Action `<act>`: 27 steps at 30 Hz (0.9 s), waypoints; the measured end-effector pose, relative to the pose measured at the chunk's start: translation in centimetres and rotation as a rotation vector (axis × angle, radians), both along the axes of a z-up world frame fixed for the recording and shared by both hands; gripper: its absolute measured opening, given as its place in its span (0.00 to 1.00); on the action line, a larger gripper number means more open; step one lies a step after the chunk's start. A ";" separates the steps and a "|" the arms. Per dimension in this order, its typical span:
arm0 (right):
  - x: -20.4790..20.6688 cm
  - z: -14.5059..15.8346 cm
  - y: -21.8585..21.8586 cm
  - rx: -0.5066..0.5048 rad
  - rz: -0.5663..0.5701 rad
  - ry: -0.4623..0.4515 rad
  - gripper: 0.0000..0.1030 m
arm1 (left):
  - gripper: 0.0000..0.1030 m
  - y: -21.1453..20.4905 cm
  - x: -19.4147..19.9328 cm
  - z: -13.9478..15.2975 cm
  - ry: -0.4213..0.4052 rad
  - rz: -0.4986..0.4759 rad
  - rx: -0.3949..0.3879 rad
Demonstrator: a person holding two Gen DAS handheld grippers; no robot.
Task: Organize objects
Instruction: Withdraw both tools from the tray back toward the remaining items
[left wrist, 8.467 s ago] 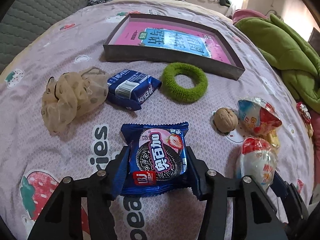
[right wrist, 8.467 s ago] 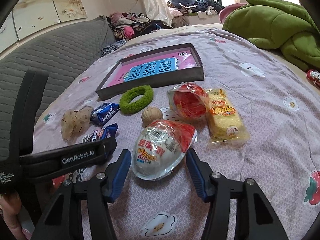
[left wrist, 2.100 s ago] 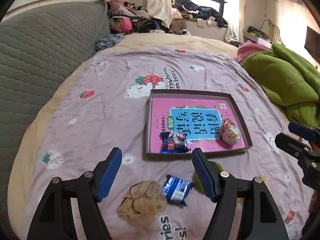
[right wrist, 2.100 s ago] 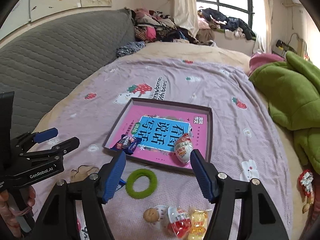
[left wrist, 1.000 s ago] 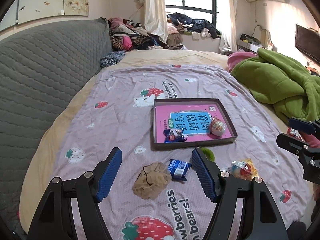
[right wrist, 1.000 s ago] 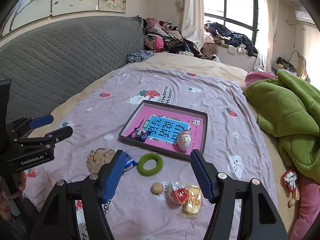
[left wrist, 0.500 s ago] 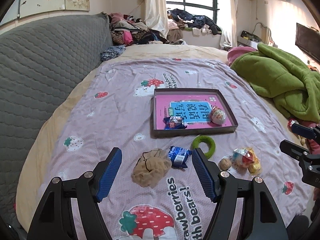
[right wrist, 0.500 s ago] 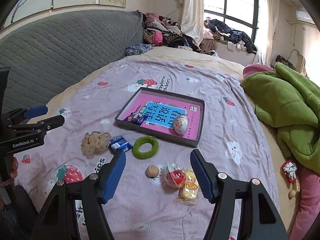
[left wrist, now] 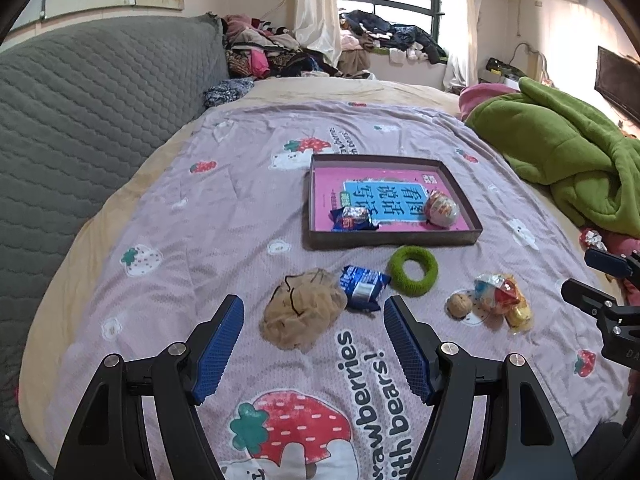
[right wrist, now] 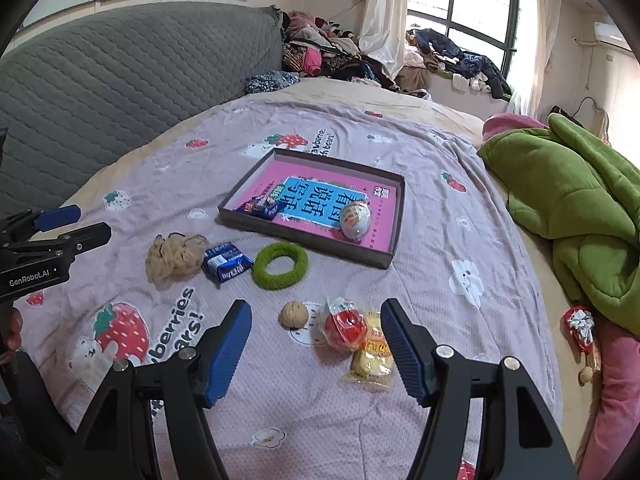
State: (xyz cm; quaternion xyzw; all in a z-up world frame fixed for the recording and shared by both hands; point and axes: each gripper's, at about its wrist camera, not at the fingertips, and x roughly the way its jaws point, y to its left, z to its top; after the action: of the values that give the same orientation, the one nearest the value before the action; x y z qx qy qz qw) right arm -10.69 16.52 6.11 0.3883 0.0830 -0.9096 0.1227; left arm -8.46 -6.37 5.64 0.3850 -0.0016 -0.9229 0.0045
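both grippers, left [left wrist: 312, 340] and right [right wrist: 316, 344], gape empty between pickups; next, each closes on a loose item at 12 o'clock, scrunchie [left wrist: 302, 314] or wrapped snack [right wrist: 346, 328], for the tray [left wrist: 392, 238].

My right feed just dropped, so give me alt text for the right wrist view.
The open right gripper hovers above a bedspread, over a walnut, a red snack and a yellow snack. Beyond lie a green ring, a blue packet and a beige scrunchie, then a tray holding two snacks.
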 end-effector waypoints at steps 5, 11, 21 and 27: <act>0.1 -1.3 0.3 -0.005 -0.007 -0.014 0.65 | 0.72 0.1 0.4 -1.1 -0.016 -0.002 0.001; 0.3 -2.6 0.7 0.002 -0.018 -0.022 0.65 | 0.72 0.0 0.2 -2.3 -0.034 0.005 0.017; 0.3 -4.7 0.8 0.017 -0.018 -0.042 0.65 | 0.72 0.5 0.1 -4.0 -0.045 -0.012 0.023; 0.0 -5.8 1.0 0.015 -0.022 -0.056 0.65 | 0.72 0.3 -0.1 -5.0 -0.049 -0.006 0.023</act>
State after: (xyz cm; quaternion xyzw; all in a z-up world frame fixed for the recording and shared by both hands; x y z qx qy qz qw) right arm -10.73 17.57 0.35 0.4155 0.0818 -0.8990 0.1120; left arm -8.52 -6.04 0.62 0.4076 0.0078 -0.9131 -0.0030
